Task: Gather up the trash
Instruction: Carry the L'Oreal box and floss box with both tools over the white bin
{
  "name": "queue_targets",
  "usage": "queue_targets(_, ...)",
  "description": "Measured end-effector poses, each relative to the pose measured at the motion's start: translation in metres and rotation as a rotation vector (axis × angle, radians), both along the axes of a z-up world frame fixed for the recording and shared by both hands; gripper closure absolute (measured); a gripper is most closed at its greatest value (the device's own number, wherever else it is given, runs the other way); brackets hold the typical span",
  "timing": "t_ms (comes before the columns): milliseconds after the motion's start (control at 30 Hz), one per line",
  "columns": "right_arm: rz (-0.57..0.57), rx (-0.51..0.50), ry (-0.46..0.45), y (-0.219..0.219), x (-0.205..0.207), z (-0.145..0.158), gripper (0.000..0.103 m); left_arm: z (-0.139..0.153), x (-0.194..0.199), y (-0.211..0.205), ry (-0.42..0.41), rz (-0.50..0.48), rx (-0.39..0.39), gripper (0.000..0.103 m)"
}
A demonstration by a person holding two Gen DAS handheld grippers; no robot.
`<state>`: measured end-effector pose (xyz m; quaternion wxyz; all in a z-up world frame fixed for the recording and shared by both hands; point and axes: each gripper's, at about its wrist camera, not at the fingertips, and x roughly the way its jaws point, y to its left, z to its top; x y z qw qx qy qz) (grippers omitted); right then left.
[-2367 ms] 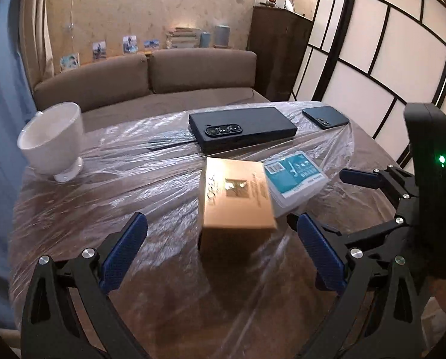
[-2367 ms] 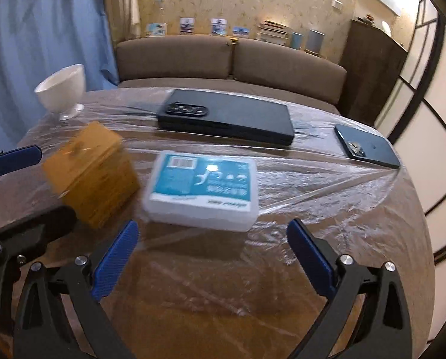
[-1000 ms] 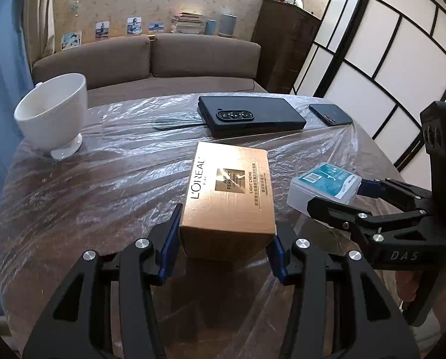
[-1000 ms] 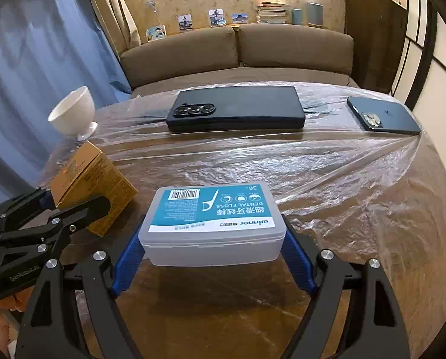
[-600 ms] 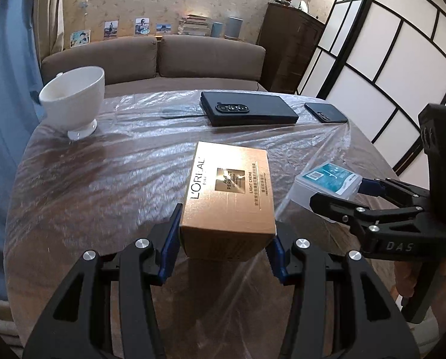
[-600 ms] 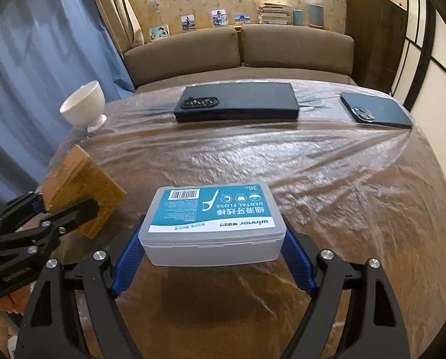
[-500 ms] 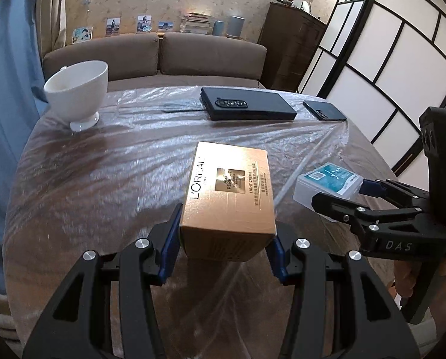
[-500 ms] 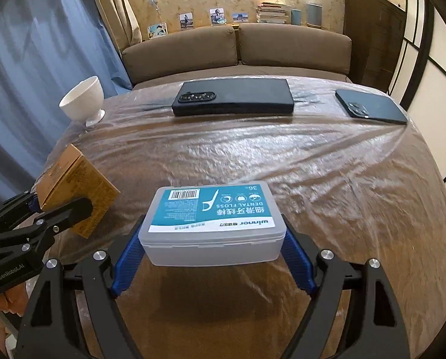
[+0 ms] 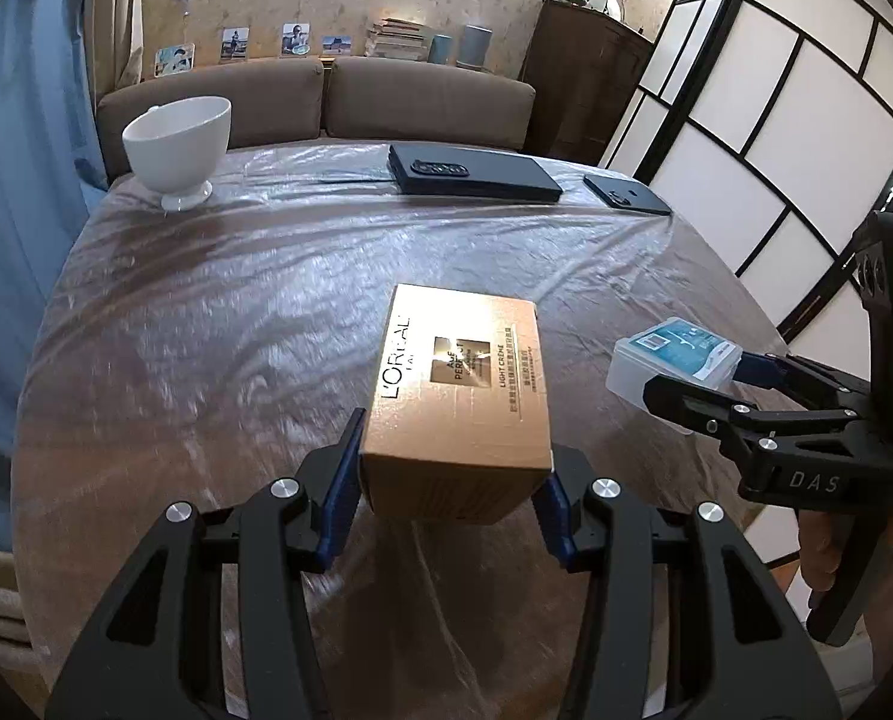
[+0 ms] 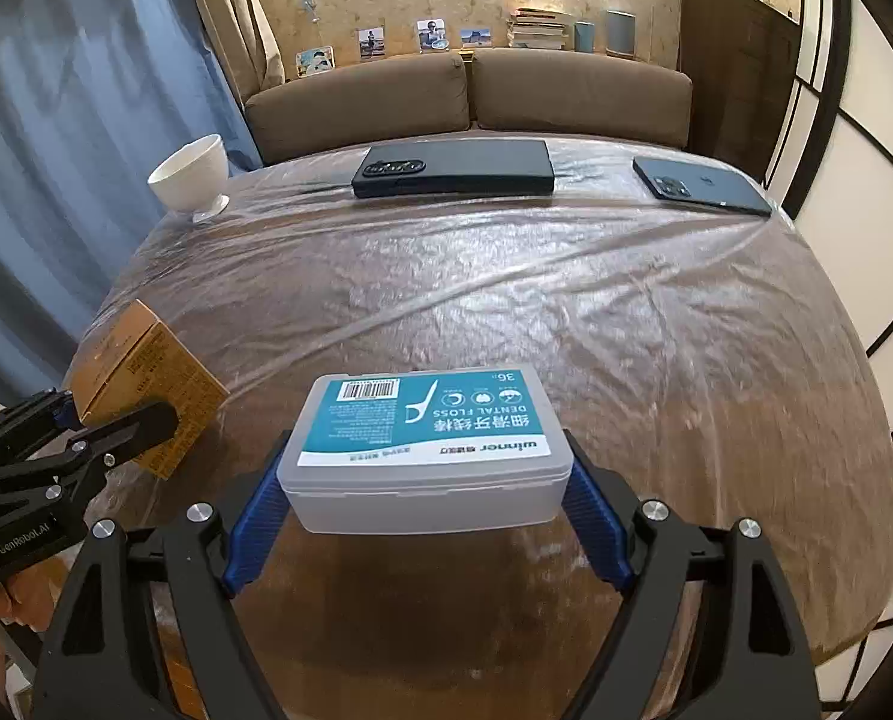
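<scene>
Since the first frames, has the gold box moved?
Yes. The gold box left the table, clamped in the left gripper, and now sits farther back from the white cup.

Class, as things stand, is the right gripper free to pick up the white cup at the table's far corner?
Probably not yet: the right gripper is shut on the dental floss box, so it is occupied. The path to the white cup itself looks unobstructed.

A white footed bowl (image 9: 177,146) stood at the upper left of the plastic-covered table (image 9: 254,300). A black phone box (image 9: 476,180) lay flat along the far edge at upper centre, with a dark phone (image 10: 701,186) face down to its right. Behind them ran a brown sofa (image 10: 470,102), with photos (image 10: 428,35) and stacked books (image 10: 536,30) on the ledge above it.
</scene>
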<state>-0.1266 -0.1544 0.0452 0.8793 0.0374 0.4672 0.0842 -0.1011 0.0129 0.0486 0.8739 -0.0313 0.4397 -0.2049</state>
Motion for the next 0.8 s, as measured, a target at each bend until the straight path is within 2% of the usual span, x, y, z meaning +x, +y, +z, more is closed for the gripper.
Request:
queue_targets(467, 0.025, 0.028, -0.013, -0.006, -0.058, 0.010, 0.022, 0.002, -0.057, -0.010, -0.016, 0.006, 0.038, 0.052)
queue_targets(800, 0.038, 0.067, 0.018, -0.016, -0.088, 0.009, 0.022, 0.002, -0.096, -0.014, -0.002, -0.007, 0.048, 0.052)
